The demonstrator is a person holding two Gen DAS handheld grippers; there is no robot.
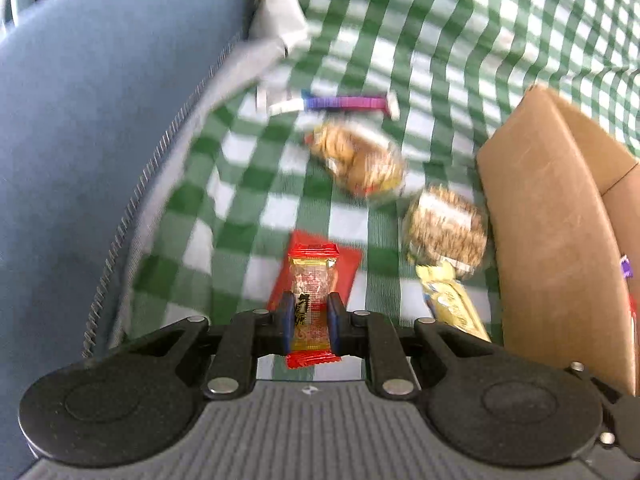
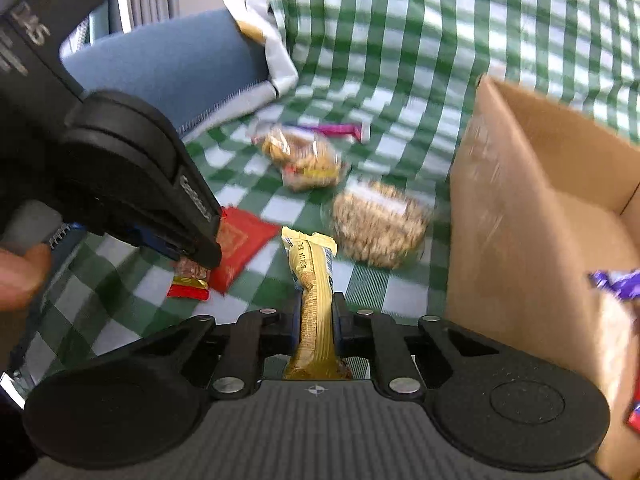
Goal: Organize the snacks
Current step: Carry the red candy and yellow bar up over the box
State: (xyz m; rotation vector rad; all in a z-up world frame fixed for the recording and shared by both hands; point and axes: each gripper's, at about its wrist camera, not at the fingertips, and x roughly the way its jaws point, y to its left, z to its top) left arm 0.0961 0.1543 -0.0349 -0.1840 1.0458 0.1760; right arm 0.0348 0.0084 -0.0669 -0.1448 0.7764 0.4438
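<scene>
Little print is legible. On the left gripper (image 2: 192,258) body, up and left of the cardboard box (image 2: 532,216), white letters seem to read "DAS", with blurred embossed lettering lower down. The yellow snack bar (image 2: 314,280) beside the box carries blurred dark print. The red-ended candy packet (image 1: 312,304) shows an unreadable black character.

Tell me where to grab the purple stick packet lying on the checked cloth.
Grip the purple stick packet across its narrow middle, coming from above. It lies flat and long on the cloth, so the claw should close across its short width, away from the crimped ends.
</scene>
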